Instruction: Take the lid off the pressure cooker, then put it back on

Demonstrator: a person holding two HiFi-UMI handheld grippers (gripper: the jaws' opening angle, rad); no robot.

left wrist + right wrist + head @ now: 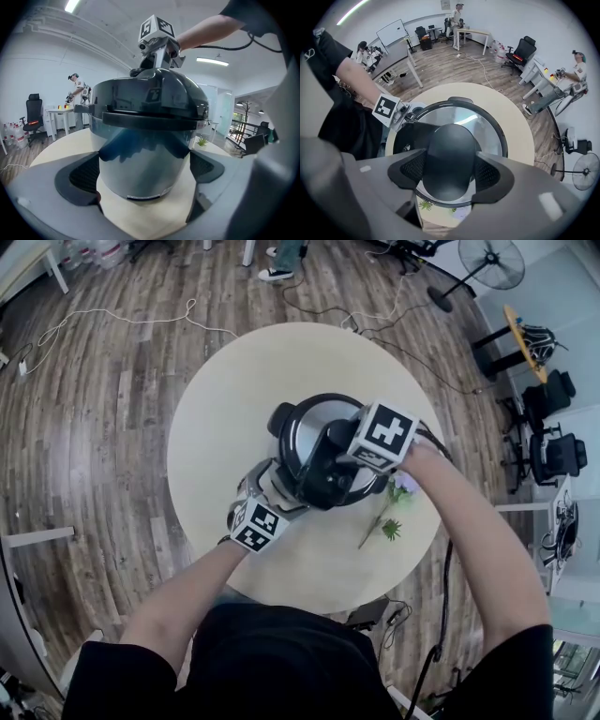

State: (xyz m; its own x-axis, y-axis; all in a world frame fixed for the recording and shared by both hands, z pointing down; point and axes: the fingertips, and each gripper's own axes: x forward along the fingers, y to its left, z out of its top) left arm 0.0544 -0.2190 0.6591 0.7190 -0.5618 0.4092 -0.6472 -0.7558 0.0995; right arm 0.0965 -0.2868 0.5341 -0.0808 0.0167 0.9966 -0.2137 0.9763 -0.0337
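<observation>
Right claw [450, 165], pointing down, clamped on black oval knob [451, 140] of round steel-and-black pressure cooker lid [490, 124]: my grip for twisting. Left claw [145, 173] squeezes shiny steel cooker body [145, 157], bracing it on round pale worktop [225, 409]. Lid seated on body.

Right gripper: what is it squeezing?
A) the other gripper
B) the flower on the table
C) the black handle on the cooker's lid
C: the right gripper has its pads pressed on both sides of the black handle on the lid.
</observation>
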